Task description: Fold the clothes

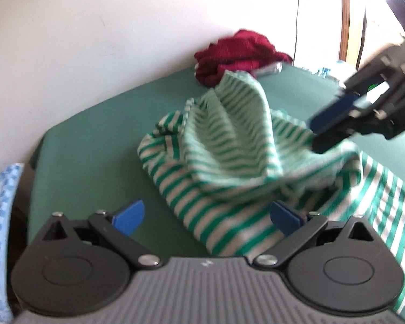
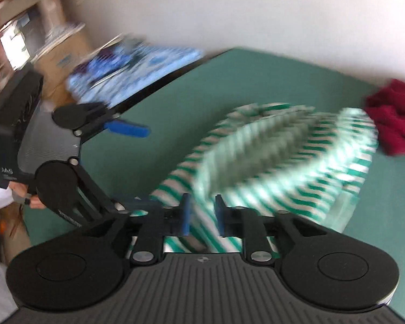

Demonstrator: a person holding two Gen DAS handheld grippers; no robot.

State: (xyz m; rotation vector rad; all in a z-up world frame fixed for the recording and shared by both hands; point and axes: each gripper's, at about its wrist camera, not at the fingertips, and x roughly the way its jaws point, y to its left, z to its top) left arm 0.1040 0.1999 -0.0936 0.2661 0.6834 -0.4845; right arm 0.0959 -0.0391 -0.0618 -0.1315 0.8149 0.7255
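Green-and-white striped garment [image 1: 229, 189]: knit fabric, crumpled, not folded. It lies on the green table surface [image 1: 94, 148], toward the near edge. One portion, showing its paler inner face, is raised in a ridged peak above the rest. Dark red garment [image 1: 237, 54]: bunched heap at the far edge, against the wall, apart from the striped piece.

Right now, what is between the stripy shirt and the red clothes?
Only bare green table cover. In the left wrist view the stripy shirt peaks just before the red clothes, nothing between them.
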